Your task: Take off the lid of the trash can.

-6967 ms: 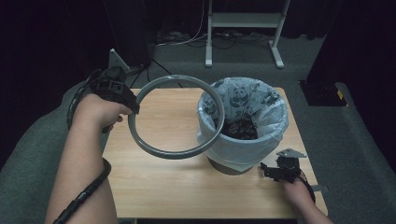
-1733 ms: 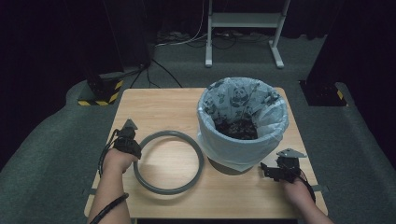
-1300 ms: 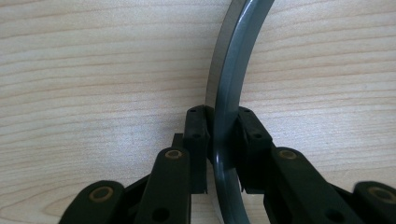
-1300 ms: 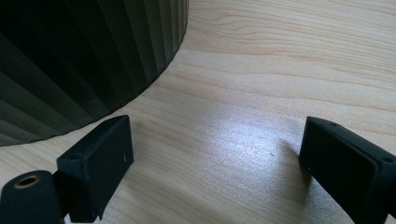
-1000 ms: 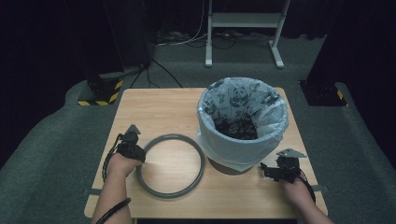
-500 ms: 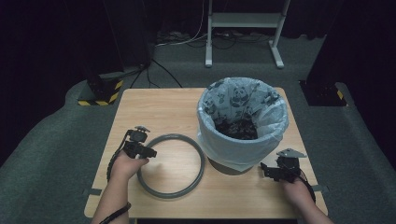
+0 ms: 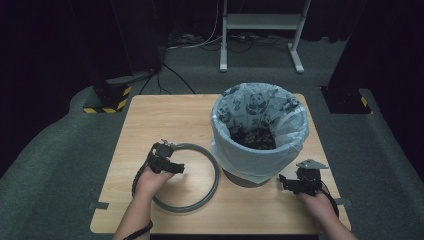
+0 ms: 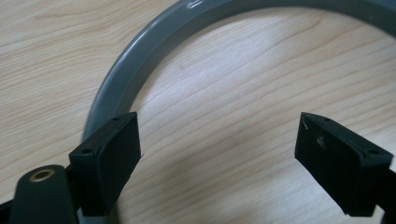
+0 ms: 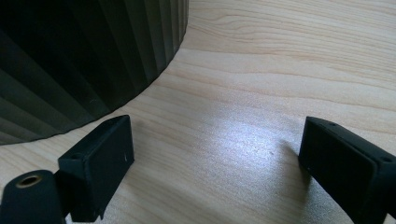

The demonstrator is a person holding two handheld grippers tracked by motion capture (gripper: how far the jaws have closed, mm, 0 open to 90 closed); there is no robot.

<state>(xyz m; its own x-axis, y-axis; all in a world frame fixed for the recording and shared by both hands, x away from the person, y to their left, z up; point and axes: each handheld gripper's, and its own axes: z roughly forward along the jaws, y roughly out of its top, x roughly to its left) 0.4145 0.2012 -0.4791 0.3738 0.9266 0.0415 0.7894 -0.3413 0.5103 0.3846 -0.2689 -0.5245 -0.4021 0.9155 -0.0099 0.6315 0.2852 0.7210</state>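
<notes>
On the wooden table, near its front-left part, the grey ring lies flat, just left of the bin. Left gripper sits over the ring's left arc, held by the left hand, whose forearm comes in from the bottom edge. Its jaws have just been opening and now stand wide apart. In the left gripper view the near jaw overlaps the ring's band, while the far jaw is over bare wood inside the ring; neither pad presses on the ring, so it is released and resting on the table.

Bin: dark ribbed body, lined with a pale blue bag printed with pandas, bag folded over the rim. Dark contents at the bottom, not identifiable. It stands upright on the right half of the table, close to the ring; I cannot tell whether the two touch.

Right gripper is at the front-right of the table, just right of the bin's base, held by the right hand. Jaws spread wide, nothing between them but wood grain. The bin's ribbed wall shows just beyond the near jaw, apart from it.
</notes>
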